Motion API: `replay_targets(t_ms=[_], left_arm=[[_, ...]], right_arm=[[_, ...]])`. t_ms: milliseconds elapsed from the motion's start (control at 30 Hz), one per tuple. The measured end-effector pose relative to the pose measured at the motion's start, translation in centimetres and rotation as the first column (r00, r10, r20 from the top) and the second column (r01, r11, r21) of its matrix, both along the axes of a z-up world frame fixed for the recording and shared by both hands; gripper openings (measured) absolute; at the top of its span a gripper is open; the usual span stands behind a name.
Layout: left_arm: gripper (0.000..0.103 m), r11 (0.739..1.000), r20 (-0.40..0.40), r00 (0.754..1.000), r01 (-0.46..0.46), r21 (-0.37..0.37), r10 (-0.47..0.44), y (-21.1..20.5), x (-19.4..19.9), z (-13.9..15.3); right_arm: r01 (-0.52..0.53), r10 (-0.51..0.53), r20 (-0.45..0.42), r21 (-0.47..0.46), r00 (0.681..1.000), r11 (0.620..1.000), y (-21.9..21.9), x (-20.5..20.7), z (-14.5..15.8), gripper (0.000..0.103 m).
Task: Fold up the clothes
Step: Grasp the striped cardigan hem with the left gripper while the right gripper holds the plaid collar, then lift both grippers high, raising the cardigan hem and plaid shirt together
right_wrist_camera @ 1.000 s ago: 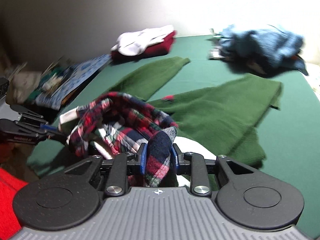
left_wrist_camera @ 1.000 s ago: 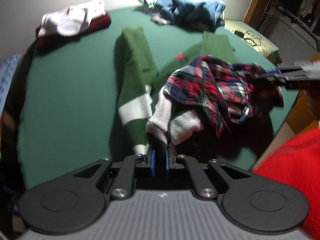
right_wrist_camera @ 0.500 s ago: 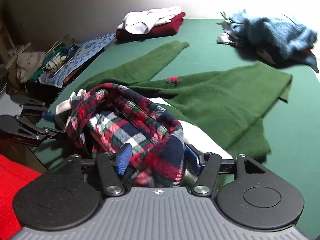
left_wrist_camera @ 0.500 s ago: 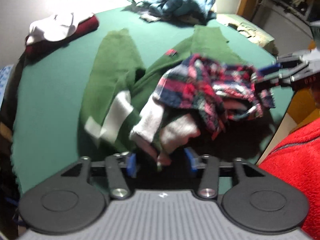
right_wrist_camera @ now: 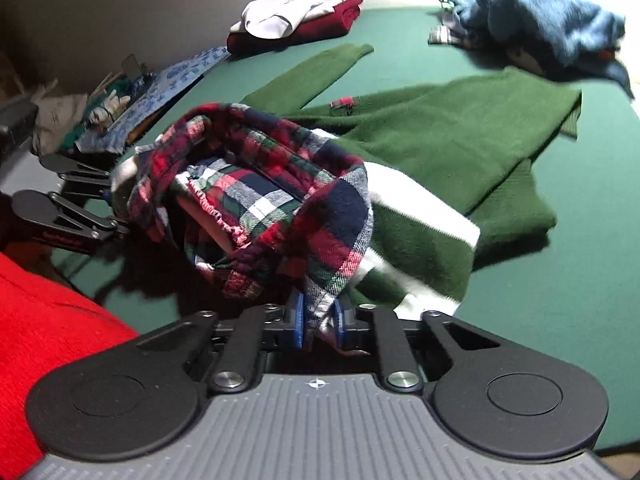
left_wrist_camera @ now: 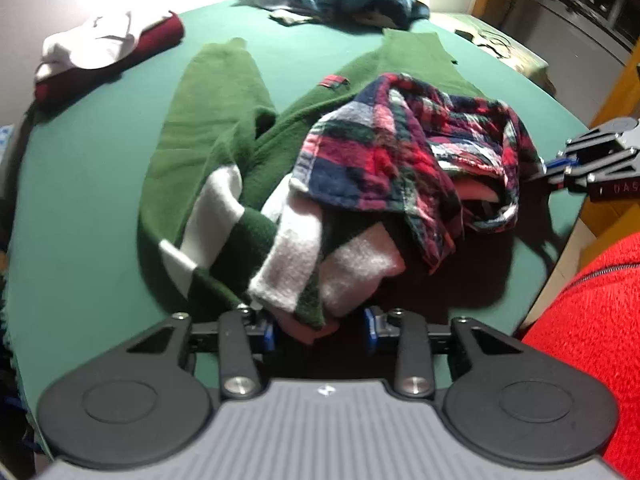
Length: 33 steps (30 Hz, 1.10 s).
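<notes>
L fingers (left_wrist_camera: 320, 330) have spread, dropping green sweater (left_wrist_camera: 224, 128); R fingers (right_wrist_camera: 319, 325) pinch plaid shirt (right_wrist_camera: 280, 184); writing unreadable

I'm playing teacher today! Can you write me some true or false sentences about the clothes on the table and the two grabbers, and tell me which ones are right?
1. The right gripper pinches the plaid cloth. True.
2. The left gripper is clamped shut. False: its jaws stand open, with the edge of the green sweater between them.
3. The plaid cloth lies on the green sweater. True.
4. The white top lies under the maroon garment. False: it lies on top of it.
5. The blue pile sits at the far side of the table. True.
</notes>
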<state>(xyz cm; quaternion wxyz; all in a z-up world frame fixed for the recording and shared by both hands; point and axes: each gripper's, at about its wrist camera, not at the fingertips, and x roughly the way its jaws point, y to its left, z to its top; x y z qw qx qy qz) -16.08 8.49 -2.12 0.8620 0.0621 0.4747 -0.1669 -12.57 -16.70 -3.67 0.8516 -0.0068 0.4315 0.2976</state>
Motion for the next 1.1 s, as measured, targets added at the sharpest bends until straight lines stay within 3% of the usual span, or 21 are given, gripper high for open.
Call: replay_targets(t_ms=[133, 267, 533, 867, 1033, 1100], left_arm=[[0.013, 0.993, 0.081, 0.992, -0.091, -0.078, 0.097, 0.7, 0.1, 2.8], [0.012, 0.970, 0.229, 0.948, -0.188, -0.152, 0.220, 1.7, 0.5, 7.6], [0.010, 0.936, 0.469, 0.812, -0.268, -0.228, 0.347, 1.2, 0.1, 16.2], [0.010, 0.929, 0.658, 0.657, -0.225, -0.294, 0.368, -0.5, -3.4, 25.1], [0.009, 0.917, 0.748, 0.530, -0.235, -0.323, 0.400, -1.7, -5.3, 29.0], [0.009, 0.917, 0.756, 0.519, -0.222, -0.332, 0.400, -1.8, -5.1, 30.3]], right_arm=[[0.033, -0.036, 0.114, 0.026, 0.993, 0.999, -0.3, 1.0, 2.6, 0.010], [0.038, -0.058, 0.283, 0.077, 0.957, 0.996, -0.9, 2.1, 6.9, 0.010], [-0.032, -0.055, 0.520, 0.157, 0.853, 0.987, -1.5, 3.3, 13.9, 0.010], [-0.127, -0.122, 0.662, 0.315, 0.739, 0.940, -5.4, 4.3, 21.4, 0.010], [-0.166, -0.158, 0.723, 0.356, 0.672, 0.920, -7.1, 4.7, 24.4, 0.010], [-0.173, -0.182, 0.733, 0.380, 0.655, 0.909, -7.7, 5.1, 25.4, 0.010]])
